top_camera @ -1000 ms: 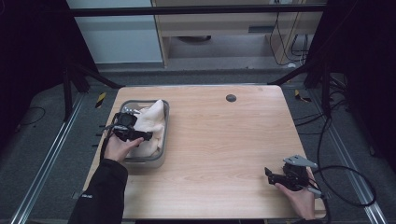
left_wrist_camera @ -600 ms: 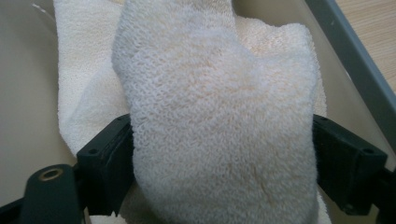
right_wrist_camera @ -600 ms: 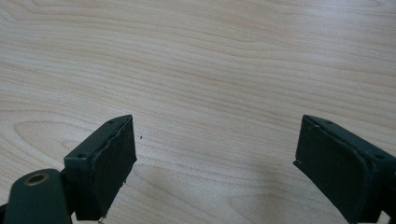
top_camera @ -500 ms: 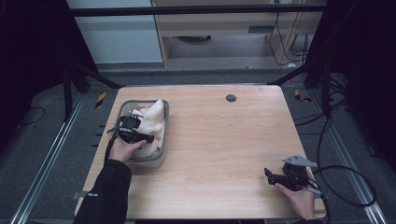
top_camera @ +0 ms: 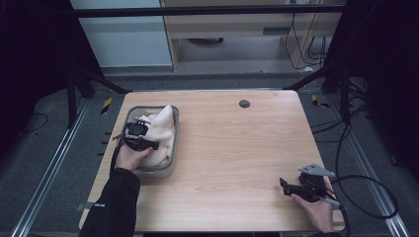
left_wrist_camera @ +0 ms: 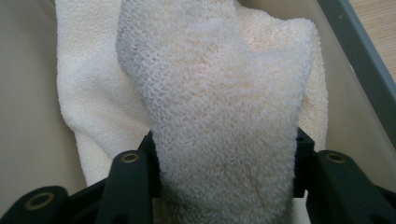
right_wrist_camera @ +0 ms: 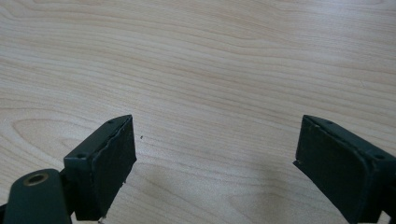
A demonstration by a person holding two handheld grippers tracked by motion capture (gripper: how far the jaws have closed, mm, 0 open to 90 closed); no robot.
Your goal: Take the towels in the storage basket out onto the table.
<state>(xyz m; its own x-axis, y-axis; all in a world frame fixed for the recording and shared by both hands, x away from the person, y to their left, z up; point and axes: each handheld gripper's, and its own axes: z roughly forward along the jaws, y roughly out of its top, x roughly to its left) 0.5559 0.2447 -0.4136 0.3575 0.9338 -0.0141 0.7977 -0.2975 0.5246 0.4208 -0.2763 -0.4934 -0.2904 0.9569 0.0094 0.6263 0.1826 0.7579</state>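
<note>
Pale wooden tabletop point(top_camera: 237, 148): at left, the left hand-held gripper point(left_wrist_camera: 224, 186) clamps a towel point(left_wrist_camera: 210, 116) inside a grey bin point(top_camera: 174, 143); snagging could tip it. The right hand-held gripper point(right_wrist_camera: 215, 163) gapes empty.

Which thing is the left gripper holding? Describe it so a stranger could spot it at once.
Start at the wooden table and go to the grey bin near its left edge. Inside lies a cream towel, heaped and looped in texture, with the left gripper clamped on a fold of it. It is the soft, pale thing among hard grey and black parts.
</note>
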